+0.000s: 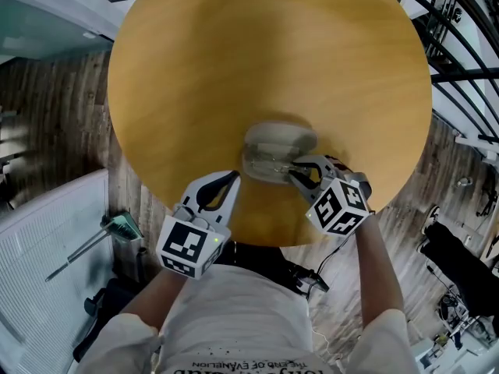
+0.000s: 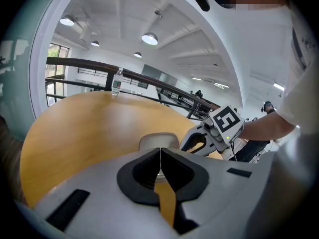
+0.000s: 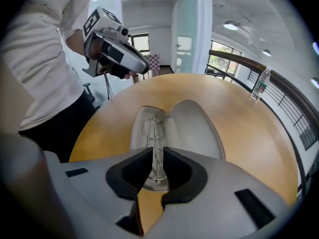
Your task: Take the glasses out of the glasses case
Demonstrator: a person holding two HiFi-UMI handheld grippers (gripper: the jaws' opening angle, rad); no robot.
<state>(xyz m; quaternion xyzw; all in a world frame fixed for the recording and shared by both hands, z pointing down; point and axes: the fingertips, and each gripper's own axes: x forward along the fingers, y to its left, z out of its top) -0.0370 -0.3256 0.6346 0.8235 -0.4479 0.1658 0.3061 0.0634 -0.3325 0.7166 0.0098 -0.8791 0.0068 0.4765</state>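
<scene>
An open grey glasses case [image 1: 274, 145] lies on the round wooden table [image 1: 234, 61], near its front edge. Thin wire-framed glasses [image 3: 154, 133] stand on edge over the case's tray [image 3: 139, 136], beside the raised lid [image 3: 194, 128]. My right gripper [image 3: 158, 169] is shut on the near end of the glasses frame; in the head view the right gripper [image 1: 296, 171] reaches into the case from the front right. Left of the case, my left gripper [image 1: 232, 181] hovers at the table's edge, its jaws pressed together with nothing between them. In the left gripper view the left gripper [image 2: 160, 157] points at the case [image 2: 158, 141].
A clear water bottle [image 2: 116, 81] stands at the table's far rim, by a dark railing [image 2: 149, 81]. The table's edge runs just under both grippers. A white panel [image 1: 47, 271] and dark gear on the floor [image 1: 460, 263] flank the person.
</scene>
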